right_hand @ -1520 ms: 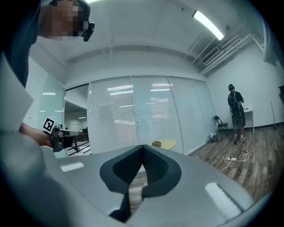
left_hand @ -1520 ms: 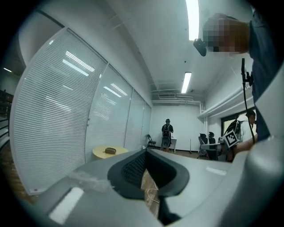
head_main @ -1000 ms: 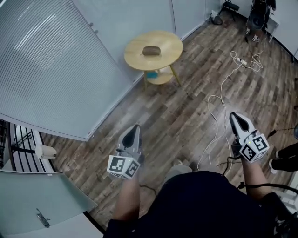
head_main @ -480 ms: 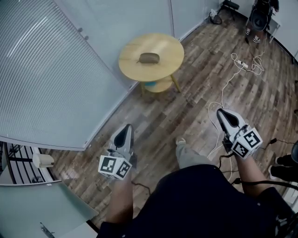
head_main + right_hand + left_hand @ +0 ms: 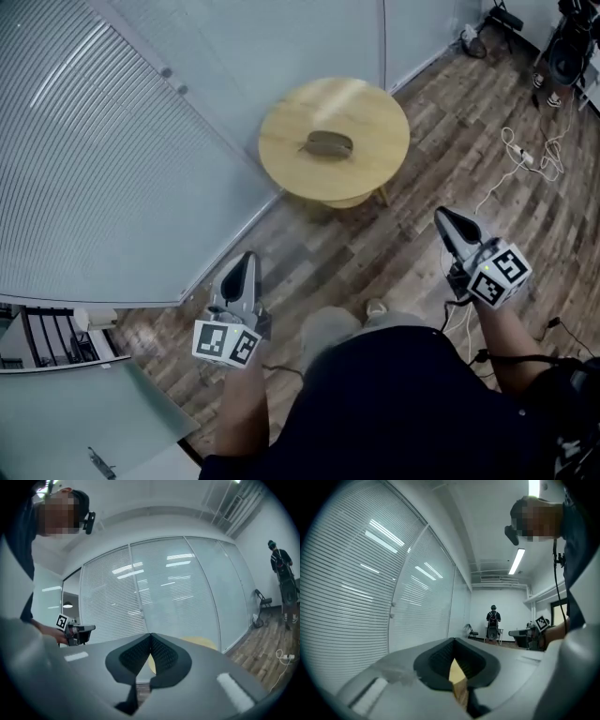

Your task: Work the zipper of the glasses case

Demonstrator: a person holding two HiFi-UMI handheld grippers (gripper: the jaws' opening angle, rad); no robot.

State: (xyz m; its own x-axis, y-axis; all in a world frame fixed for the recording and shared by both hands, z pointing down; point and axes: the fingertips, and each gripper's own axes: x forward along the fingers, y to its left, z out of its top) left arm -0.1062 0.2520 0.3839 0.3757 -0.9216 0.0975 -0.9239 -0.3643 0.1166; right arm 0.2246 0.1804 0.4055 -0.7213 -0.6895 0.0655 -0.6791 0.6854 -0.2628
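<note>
Glasses case (image 5: 328, 143), dark and oval, lies near the middle of the round wooden counter (image 5: 370, 112), with nothing touching it. Well apart from it, over the plank floor (image 5: 394, 244), the left gripper (image 5: 246, 264) and the right gripper (image 5: 445, 221) are held out on either side of the person's body. Each has its fingers closed together on nothing.

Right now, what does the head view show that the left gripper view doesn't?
Only the head view shows the glasses case lying on the round table, and white cables across the wooden floor. Only the left gripper view shows the ceiling lights. Both show the slatted blinds and the left tool, its jaws together with nothing held.
</note>
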